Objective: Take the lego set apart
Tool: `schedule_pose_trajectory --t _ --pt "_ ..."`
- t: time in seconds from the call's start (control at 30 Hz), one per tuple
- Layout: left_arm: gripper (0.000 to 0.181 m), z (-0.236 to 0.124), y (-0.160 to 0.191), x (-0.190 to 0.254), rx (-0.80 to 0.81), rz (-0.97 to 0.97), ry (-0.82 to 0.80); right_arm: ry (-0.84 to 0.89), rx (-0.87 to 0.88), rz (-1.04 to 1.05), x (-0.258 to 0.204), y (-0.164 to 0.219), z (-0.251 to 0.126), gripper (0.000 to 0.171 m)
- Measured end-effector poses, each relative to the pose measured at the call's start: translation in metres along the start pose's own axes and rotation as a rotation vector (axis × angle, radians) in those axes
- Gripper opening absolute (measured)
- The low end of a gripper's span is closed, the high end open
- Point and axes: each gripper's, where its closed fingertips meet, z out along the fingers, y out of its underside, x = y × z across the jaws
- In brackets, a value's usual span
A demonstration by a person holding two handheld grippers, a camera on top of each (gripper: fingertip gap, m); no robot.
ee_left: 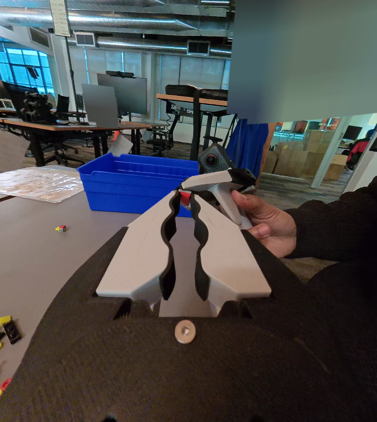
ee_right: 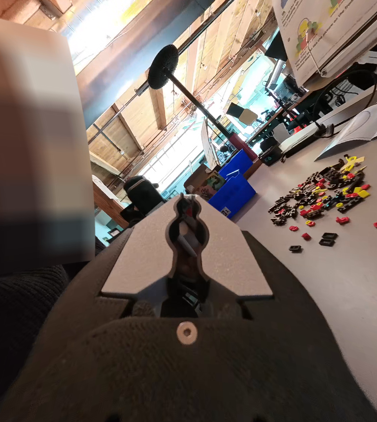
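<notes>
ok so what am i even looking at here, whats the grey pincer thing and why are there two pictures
Each picture comes from a camera mounted on a hand-held claw, looking along its two grey fingers. There is no robot; a person's hand holds one by its handle. In the left wrist view, the left claw and the right claw both pinch a small red piece. The right wrist view is tilted and shows the right claw closed on the same red piece. On the grey table lie a blue bin and a heap of loose black, yellow and red lego pieces.
</notes>
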Motion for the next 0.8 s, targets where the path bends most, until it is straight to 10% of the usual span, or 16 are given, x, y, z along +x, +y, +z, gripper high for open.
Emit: schedule_pose_trajectory --t 0.27,0.53,0.8 --pt "0.005 0.000 -0.002 0.004 -0.005 -0.059 0.056 0.007 -0.048 -0.086 -0.003 -0.001 -0.004 0.009" --pt "0.005 0.000 0.032 -0.018 -0.203 0.338 -0.092 0.271 -0.212 -0.302 0.032 0.001 -0.022 0.026" --pt "0.005 0.004 0.041 -0.011 -0.234 0.374 -0.077 0.176 -0.235 0.001 0.033 0.025 -0.014 0.010"
